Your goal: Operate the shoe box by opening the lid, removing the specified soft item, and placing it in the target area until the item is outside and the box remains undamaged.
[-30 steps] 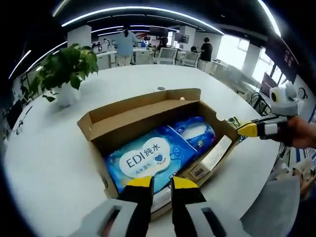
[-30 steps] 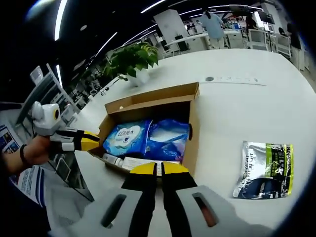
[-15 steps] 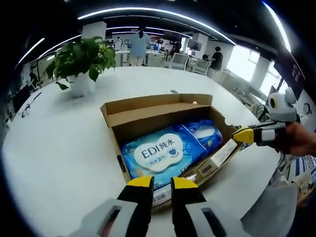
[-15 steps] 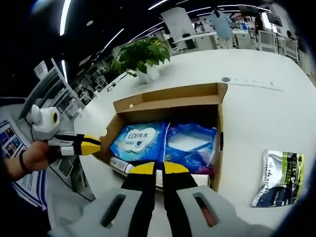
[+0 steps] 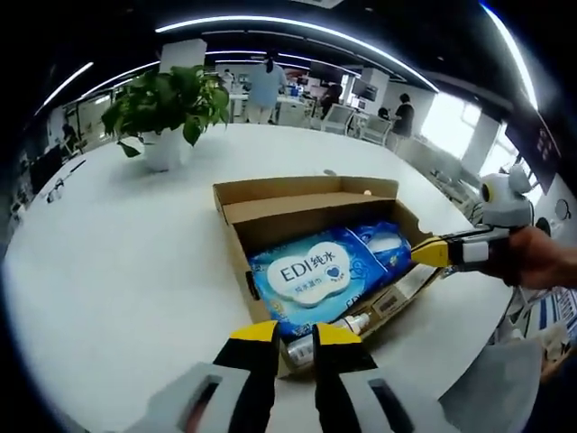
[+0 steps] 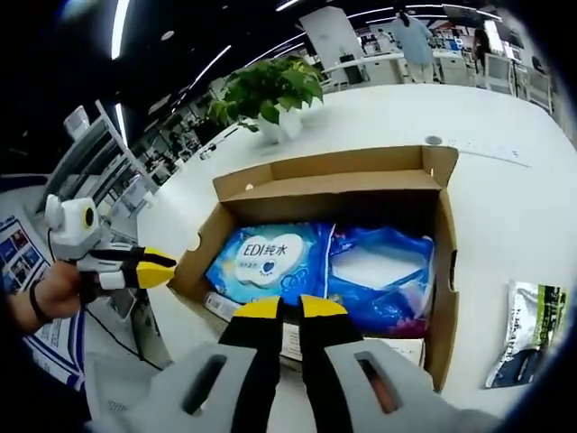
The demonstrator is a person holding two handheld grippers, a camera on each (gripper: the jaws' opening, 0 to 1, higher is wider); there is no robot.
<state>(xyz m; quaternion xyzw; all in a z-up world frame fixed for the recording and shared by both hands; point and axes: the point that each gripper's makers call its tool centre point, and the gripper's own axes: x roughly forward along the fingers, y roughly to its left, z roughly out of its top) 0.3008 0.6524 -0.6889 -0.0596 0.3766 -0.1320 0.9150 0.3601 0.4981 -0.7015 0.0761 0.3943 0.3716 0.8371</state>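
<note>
While the shoe box (image 5: 311,236) sits open on the white worktop (image 5: 117,262) with its lid folded back on the far side, we hold both grippers over its near edge. Our left gripper (image 5: 293,332) has its yellow-tipped jaws pressed close together with nothing between them, poised just above the near wall of the box. Our right gripper (image 6: 281,309) is likewise closed on nothing, its tips over the near rim; in the left gripper view it reaches in from the right beside the box's right corner. Inside lie a blue wet wipes pack (image 6: 269,260) on the left, a second blue soft pack (image 6: 383,271) to its right, and a slim carton (image 5: 403,290) along the near wall. A potted plant (image 5: 167,104) stands far left, and a foil pouch (image 6: 527,329) rests on the worktop right of the box.
</note>
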